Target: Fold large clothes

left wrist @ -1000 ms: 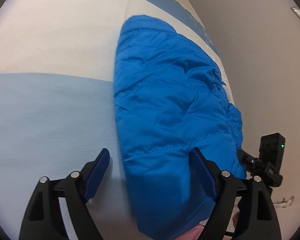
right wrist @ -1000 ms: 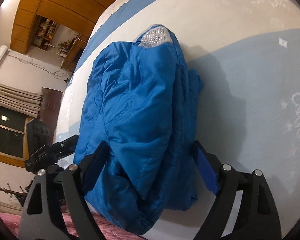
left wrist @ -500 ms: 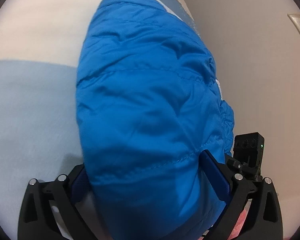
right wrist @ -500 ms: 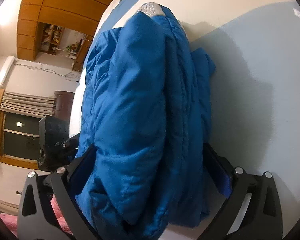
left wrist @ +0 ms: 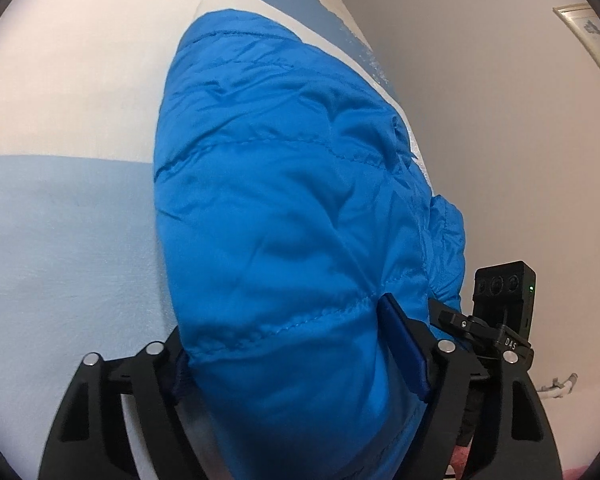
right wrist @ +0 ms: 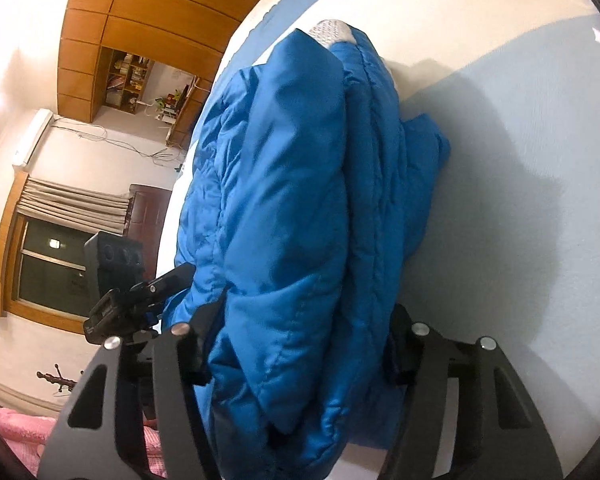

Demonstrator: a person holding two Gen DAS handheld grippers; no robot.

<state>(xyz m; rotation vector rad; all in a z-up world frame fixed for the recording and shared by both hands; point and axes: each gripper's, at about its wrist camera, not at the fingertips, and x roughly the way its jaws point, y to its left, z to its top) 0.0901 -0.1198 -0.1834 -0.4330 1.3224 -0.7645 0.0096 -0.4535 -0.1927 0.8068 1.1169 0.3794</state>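
Note:
A puffy blue jacket [left wrist: 284, 184] lies folded into a thick bundle on a bed with a white and pale-blue cover [left wrist: 60, 220]. In the left wrist view my left gripper [left wrist: 288, 332] straddles the bundle's near end. Its jaws are closing, and the right pad [left wrist: 404, 352] presses into the fabric while the left pad is mostly hidden under it. In the right wrist view the jacket [right wrist: 292, 200] stands on edge between the jaws of my right gripper [right wrist: 304, 316], which are closing, both fingers dug into the layers. A grey lining patch [right wrist: 332, 32] shows at its far end.
The bed cover [right wrist: 520, 200] stretches to the right of the jacket. The other gripper's black camera block [left wrist: 504, 300] sits close beside the bundle. A plain wall [left wrist: 500, 120] runs along the bed. Wooden cabinets [right wrist: 140, 20], a window [right wrist: 48, 264] and pink fabric [right wrist: 12, 432] lie beyond.
Both grippers have pushed forward over the jacket's near end and narrowed onto it. The jacket has bunched up and stands higher between the fingers.

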